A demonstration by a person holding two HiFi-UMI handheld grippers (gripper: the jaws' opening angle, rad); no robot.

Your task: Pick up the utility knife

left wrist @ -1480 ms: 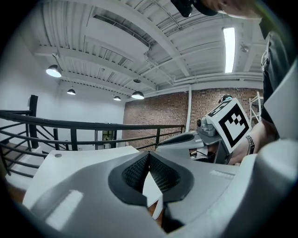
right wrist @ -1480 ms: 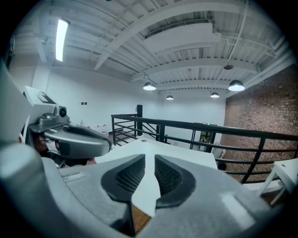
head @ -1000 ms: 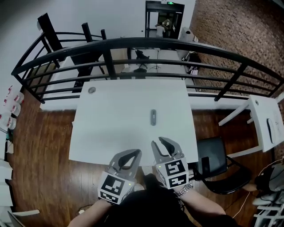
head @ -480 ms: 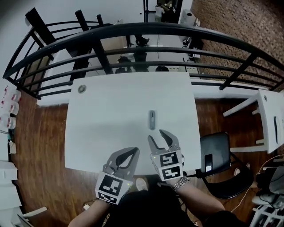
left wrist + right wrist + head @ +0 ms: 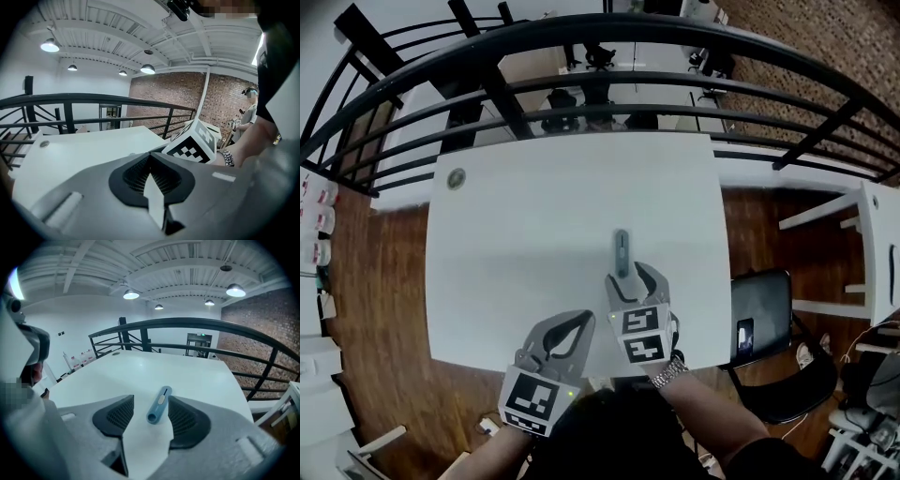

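Note:
The utility knife (image 5: 622, 251), slim and grey-blue, lies lengthwise on the white table (image 5: 525, 234). My right gripper (image 5: 635, 279) reaches it from the near side. In the right gripper view the knife (image 5: 159, 404) has its near end between the two dark pads, close to the right one, with neither pressing on it. The jaws of the right gripper (image 5: 151, 400) are opening. My left gripper (image 5: 581, 323) hangs over the table's near edge, left of the right one, shut on nothing; its tips (image 5: 150, 155) meet.
A small round disc (image 5: 456, 178) sits at the table's far left corner. A black railing (image 5: 609, 84) runs behind the table. A black chair (image 5: 759, 319) stands to the right, with another white table (image 5: 881, 234) beyond it. Wood floor surrounds.
My right gripper has moved forward across the table and spread its jaws, so the knife's near end now lies between them. The left gripper has followed a little, still shut.

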